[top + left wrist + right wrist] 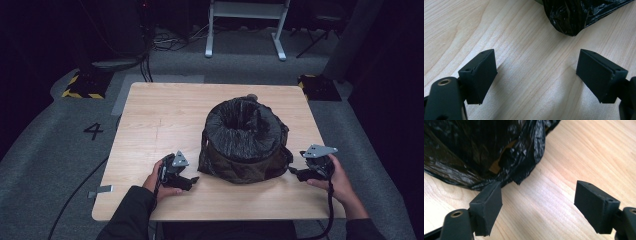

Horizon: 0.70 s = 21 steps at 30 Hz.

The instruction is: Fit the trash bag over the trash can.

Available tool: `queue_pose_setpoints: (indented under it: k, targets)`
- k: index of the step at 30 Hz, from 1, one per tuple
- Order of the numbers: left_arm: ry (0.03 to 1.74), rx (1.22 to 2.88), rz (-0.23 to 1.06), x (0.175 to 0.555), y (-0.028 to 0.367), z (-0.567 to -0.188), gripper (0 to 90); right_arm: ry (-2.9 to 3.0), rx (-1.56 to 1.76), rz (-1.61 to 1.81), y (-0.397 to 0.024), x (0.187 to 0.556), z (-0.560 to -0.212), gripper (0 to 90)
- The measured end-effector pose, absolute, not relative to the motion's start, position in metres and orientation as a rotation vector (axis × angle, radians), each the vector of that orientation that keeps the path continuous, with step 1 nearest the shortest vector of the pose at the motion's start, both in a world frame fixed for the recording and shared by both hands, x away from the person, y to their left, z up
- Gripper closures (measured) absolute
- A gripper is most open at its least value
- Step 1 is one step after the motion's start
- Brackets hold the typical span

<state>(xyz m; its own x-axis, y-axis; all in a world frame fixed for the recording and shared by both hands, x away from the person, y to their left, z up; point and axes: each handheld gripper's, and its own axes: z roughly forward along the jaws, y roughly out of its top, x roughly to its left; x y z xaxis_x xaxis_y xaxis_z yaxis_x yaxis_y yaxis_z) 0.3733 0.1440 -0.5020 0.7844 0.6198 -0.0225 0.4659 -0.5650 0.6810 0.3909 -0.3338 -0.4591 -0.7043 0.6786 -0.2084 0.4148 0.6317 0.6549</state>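
Black plastic bag (244,140) looked light, limp and slippery on the worktop (160,120); left gripper (192,180) and right gripper (295,172) stood wide open, empty, nearest its loose lower folds.

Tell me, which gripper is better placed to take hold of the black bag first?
Probably the right gripper: it is open and one jaw is at the black bag edge. The left gripper, open too, has bare table ahead.
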Motion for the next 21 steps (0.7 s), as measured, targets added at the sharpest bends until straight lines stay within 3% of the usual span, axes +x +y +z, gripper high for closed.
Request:
queue_pose_setpoints:
  k: [21]
  targets:
    - [0.801,2.274,0.285,0.373,0.144,-0.502,16.8,2.393,0.960,0.831,-0.349,0.380,-0.484,21.6]
